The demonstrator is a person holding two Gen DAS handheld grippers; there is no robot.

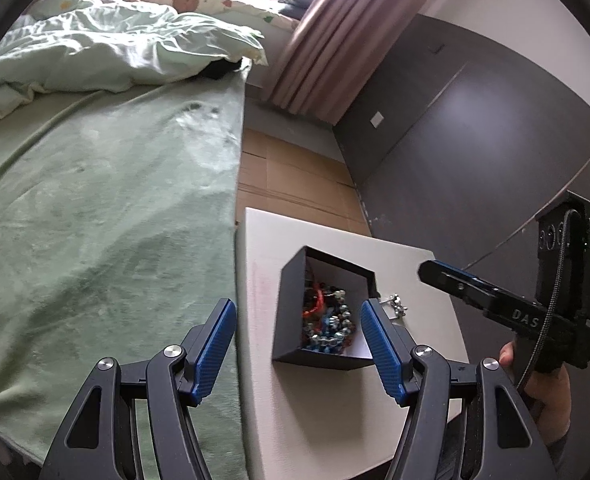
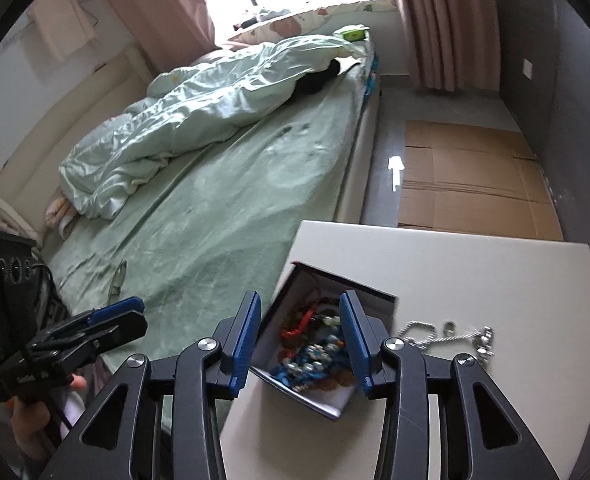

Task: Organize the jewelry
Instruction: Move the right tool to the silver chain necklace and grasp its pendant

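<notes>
Jewelry [image 2: 315, 354] fills black box [image 2: 375, 300] — silver chain [image 2: 447, 334] lies beside.

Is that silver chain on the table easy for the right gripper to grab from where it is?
Probably yes. The chain lies in the open on the white table, just right of the box, with nothing on it. The right gripper is open and empty, so a short shift rightward should do.

A matt black box [image 1: 295, 320] with a pale papery lining holds glossy beads [image 2: 315, 360], beside a shiny metal chain [image 2: 447, 334] on the smooth matt white worktop [image 2: 495, 280], next to the bed's [image 2: 235, 208] soft fleecy green cloth.
</notes>
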